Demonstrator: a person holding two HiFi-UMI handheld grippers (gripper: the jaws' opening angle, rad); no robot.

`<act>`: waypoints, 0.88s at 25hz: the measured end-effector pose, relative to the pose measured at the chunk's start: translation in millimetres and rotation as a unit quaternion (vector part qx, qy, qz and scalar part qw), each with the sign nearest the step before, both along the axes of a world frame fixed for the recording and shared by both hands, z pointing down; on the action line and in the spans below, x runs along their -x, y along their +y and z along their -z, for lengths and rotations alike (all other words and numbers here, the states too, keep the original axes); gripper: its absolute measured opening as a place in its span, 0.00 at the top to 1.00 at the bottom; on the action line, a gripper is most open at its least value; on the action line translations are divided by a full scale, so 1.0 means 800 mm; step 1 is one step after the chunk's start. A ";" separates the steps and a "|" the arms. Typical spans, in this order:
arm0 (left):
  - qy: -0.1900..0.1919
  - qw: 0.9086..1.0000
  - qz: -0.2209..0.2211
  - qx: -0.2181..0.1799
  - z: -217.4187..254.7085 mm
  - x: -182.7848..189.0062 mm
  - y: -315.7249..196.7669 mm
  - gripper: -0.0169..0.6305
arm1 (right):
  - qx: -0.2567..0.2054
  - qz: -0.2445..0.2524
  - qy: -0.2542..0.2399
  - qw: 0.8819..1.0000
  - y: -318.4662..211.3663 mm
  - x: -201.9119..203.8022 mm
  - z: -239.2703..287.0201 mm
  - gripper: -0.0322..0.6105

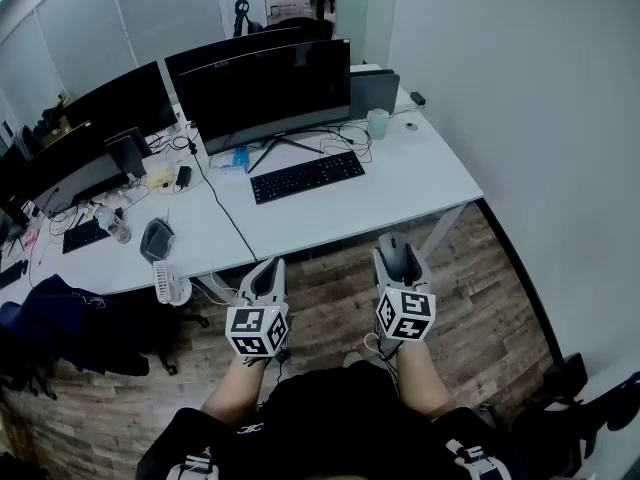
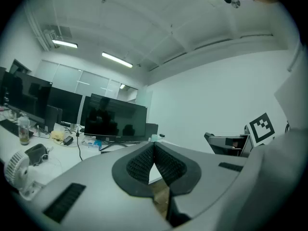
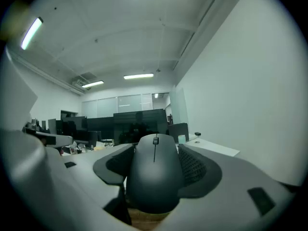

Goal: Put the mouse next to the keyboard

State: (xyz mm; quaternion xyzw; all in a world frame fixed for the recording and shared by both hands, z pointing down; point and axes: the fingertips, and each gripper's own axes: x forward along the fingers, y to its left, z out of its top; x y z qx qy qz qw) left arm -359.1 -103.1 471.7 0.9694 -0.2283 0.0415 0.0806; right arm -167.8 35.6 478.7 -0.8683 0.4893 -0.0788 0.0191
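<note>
Two grippers hang side by side over the wood floor, just short of the white desk. Right gripper: jaws spread wide, clamped on the black mouse. Left gripper: jaws pressed together, empty. Keyboard: far off on the desk, before a monitor, well apart from the mouse.

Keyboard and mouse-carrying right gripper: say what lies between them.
In the head view, only bare desk in front of the keyboard, then wooden floor up to the right gripper holding the mouse.
</note>
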 end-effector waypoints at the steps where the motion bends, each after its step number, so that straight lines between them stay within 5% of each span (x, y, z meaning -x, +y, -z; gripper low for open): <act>1: -0.001 1.000 0.000 0.000 -0.001 -0.001 0.001 0.95 | -0.001 0.001 -0.002 1.000 0.000 -0.001 -0.001 0.47; 10: -0.004 1.000 0.000 0.002 0.000 -0.030 0.001 0.95 | -0.007 0.006 -0.019 1.000 -0.001 -0.029 -0.001 0.47; 22: -0.003 1.000 0.005 -0.009 0.019 -0.151 0.000 0.95 | -0.011 0.031 -0.016 0.999 -0.014 -0.140 0.016 0.47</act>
